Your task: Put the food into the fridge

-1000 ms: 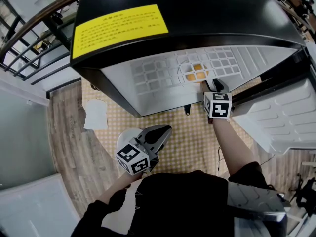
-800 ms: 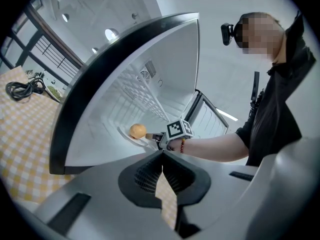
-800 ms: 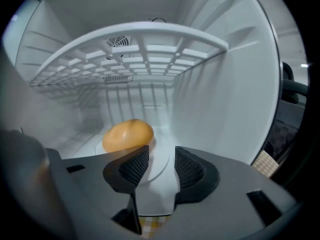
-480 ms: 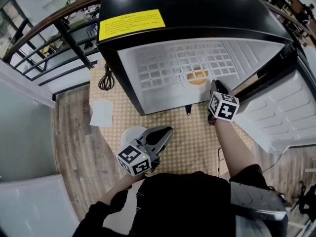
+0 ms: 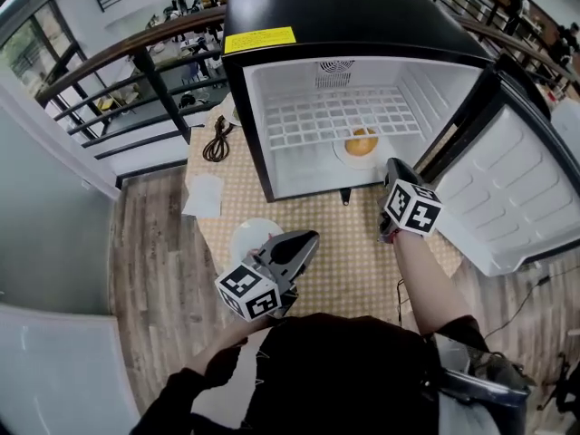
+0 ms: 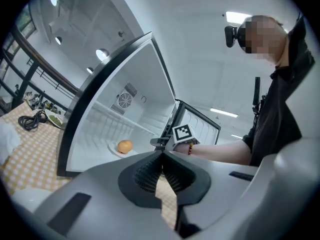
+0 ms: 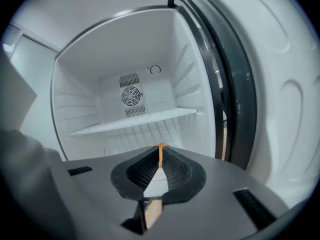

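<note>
**Open fridge with the food inside and both grippers clear of it.**
The door stood wide at the right, and the round orange food sat on a small plate on the fridge floor. The left gripper hung over the checked table with its jaws together and empty. The right gripper, just outside the opening, was closing its jaws on nothing. Probable hazard: a hard swing of the door could jolt the food off its plate.

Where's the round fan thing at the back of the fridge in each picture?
Head view: fan vent, top middle, high on the back wall of the fridge.
Left gripper view: left of centre, deep inside.
Right gripper view: centre, slightly left.
Shared landmark: the white shelf just below it.
</note>
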A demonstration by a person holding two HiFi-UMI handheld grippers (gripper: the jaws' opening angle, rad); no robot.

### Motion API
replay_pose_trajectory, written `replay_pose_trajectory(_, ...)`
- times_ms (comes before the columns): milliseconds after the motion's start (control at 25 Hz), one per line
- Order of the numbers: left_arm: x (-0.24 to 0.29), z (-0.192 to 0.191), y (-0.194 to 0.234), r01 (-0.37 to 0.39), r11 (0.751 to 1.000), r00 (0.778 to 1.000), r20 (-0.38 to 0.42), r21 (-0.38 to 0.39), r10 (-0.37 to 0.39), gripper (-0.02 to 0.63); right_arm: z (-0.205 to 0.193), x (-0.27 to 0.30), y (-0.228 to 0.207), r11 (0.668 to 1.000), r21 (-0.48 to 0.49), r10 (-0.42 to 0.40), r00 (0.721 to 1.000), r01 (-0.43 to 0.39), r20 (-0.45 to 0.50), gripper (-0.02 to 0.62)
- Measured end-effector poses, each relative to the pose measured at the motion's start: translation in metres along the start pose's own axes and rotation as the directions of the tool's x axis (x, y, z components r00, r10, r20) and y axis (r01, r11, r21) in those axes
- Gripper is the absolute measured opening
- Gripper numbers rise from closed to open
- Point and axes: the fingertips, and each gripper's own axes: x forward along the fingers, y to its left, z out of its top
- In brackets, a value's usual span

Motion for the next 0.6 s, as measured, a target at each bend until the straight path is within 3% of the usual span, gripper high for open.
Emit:
replay_pose_trajectory(320,-0.019,0.006,-0.064,-0.012,0.998,0.999,0.041,0.061,0.010,0.014,0.015,-0.098,0.033,0.990,0.003,0.139,0.987,-0.139,0.078,0.023)
replay_pose_trajectory(600,-0.045,-0.025,-0.124,-0.028,0.999,0.999,0.040,0.046,0.026,0.014,-0.017,-0.184,0.046,0.973,0.005,0.229,0.972,-0.229,0.058,0.017)
